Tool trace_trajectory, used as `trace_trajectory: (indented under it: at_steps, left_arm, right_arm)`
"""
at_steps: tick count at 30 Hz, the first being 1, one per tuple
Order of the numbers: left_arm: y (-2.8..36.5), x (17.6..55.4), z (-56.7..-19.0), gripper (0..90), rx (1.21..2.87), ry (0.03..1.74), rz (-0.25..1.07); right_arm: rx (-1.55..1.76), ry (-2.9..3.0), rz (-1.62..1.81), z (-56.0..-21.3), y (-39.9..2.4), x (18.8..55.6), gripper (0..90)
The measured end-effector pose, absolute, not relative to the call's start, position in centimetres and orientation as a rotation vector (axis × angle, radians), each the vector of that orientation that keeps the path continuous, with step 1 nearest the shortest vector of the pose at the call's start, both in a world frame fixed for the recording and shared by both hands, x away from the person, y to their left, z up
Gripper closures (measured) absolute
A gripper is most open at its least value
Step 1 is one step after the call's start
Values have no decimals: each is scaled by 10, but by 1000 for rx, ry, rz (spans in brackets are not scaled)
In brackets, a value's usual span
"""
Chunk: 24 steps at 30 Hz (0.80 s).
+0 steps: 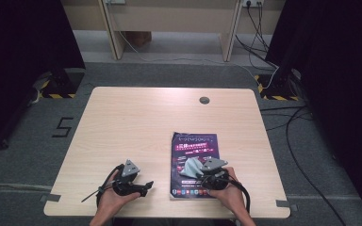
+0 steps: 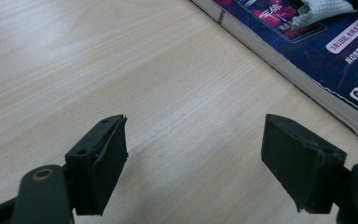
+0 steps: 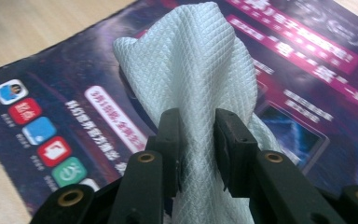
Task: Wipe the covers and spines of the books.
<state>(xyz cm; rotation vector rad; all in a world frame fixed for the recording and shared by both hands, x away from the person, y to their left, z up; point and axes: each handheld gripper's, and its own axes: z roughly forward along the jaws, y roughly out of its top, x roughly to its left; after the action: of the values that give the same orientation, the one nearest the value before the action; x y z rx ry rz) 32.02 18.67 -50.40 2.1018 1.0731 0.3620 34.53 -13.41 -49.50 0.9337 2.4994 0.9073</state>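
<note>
The white cloth [image 3: 200, 70] is bunched up on the magazine [image 1: 194, 162], over the lower half of its cover, pinched firmly between the jaws of the right tool [image 3: 198, 144]. So the grab is done, and the wiping of that cover looks to be under way; how much of the cover has been covered by it I can't tell. Left of the magazine, the left tool [image 2: 193, 163] hangs over the bare surface [image 1: 132, 122], jaws spread wide, gripping nothing.
</note>
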Motion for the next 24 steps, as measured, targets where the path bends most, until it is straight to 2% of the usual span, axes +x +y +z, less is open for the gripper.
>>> trace_trajectory:
  at_steps: [24]
  left_arm:
    - [187, 320, -504, 217, 2111, 1070, 363]
  right_arm:
    - [672, 2666, 979, -494, -72, 297, 720]
